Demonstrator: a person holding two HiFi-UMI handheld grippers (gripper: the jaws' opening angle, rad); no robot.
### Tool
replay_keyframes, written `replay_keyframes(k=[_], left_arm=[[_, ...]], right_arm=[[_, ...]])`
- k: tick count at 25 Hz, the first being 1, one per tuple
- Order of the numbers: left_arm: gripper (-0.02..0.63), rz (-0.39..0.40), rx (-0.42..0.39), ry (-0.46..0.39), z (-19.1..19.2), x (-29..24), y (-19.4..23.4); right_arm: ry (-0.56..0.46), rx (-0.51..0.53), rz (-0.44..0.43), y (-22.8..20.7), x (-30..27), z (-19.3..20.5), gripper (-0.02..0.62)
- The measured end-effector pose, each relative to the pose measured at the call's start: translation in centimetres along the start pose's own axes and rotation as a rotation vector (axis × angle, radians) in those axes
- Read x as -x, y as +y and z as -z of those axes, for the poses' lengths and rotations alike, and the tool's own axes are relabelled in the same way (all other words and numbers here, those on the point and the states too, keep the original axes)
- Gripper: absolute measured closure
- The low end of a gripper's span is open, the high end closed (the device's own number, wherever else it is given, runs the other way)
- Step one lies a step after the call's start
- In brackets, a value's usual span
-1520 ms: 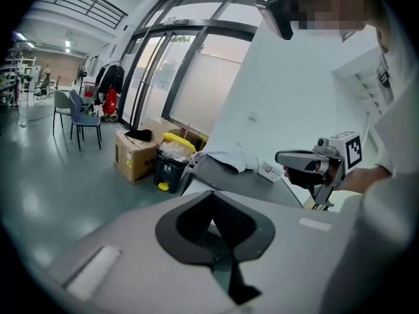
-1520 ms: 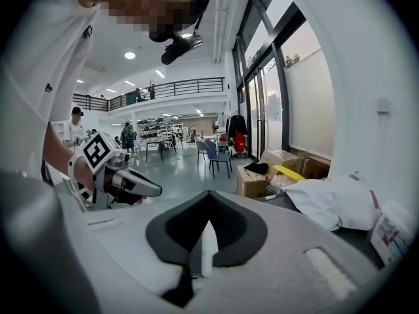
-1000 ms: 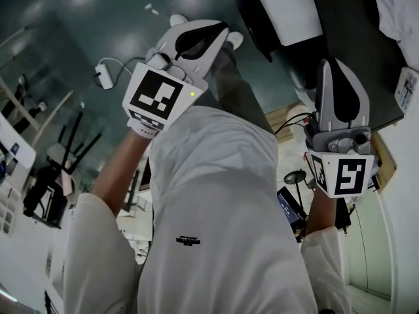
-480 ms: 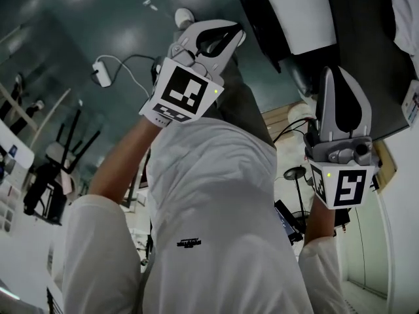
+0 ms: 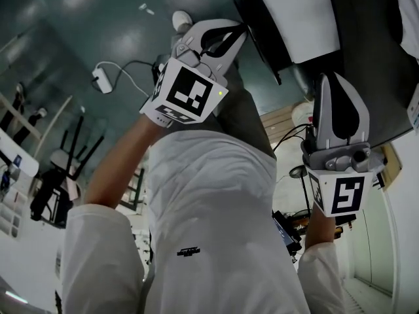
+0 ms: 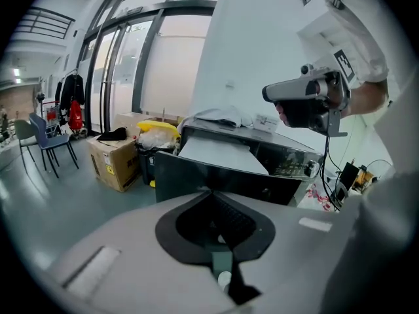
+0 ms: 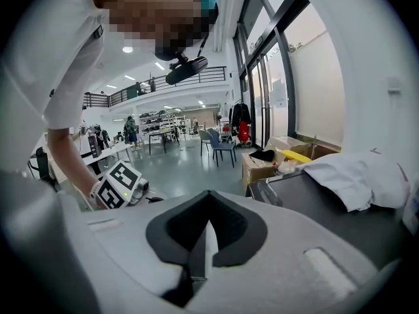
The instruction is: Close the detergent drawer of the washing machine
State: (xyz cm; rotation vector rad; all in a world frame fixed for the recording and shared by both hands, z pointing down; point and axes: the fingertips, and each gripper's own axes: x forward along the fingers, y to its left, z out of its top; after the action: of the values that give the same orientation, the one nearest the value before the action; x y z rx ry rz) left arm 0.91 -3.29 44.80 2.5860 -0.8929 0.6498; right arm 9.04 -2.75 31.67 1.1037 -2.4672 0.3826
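Where the head view looks steeply down the person's white garment (image 5: 216, 208), both grippers are held up in front of the body, clear of everything. The left gripper (image 5: 239, 33) points toward the washing machine (image 5: 363, 51), a dark body with a white panel (image 5: 298, 15) at the top right of the view. The right gripper (image 5: 332, 78) is raised in front of the machine's dark side. Neither touches the machine. Both pairs of tongs are closed on nothing, which suits a push rather than a grasp. A drawer is shut by pressing its front, so joined tips would probably serve as a blunt pusher.

Left gripper view: the tongs meet at their tips, with only air in the black-padded hollow behind them. Beyond them the machine stands on the floor, white panel on top and a glossy dark side facing the camera. A cardboard box (image 6: 111, 162) sits on the floor past it. The detergent drawer cannot be singled out here, nor can it be told whether the drawer stands open.

Right gripper view: the tongs are likewise shut and empty. They are aimed across the machine's dark top, where a white cloth (image 7: 357, 175) lies toward the right edge. The drawer does not show in this view either. Judged stage: approach, with contact on the drawer front not yet made.
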Motion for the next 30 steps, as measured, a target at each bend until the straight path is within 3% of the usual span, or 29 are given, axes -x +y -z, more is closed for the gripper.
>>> replay_keyframes(k=[15,30], left_arm=[[0.588,0.072,-0.092,-0.02,-1.0,-2.1,-0.1],[0.588,0.1,-0.054,-0.073,-4.3,-6.1,-0.3]], right_arm=[[-0.023,-0.068,0.022,-0.7,-0.7,0.7,0.594],[-0.037,-0.096,0.071,-2.3,-0.2,1.0,0.594]])
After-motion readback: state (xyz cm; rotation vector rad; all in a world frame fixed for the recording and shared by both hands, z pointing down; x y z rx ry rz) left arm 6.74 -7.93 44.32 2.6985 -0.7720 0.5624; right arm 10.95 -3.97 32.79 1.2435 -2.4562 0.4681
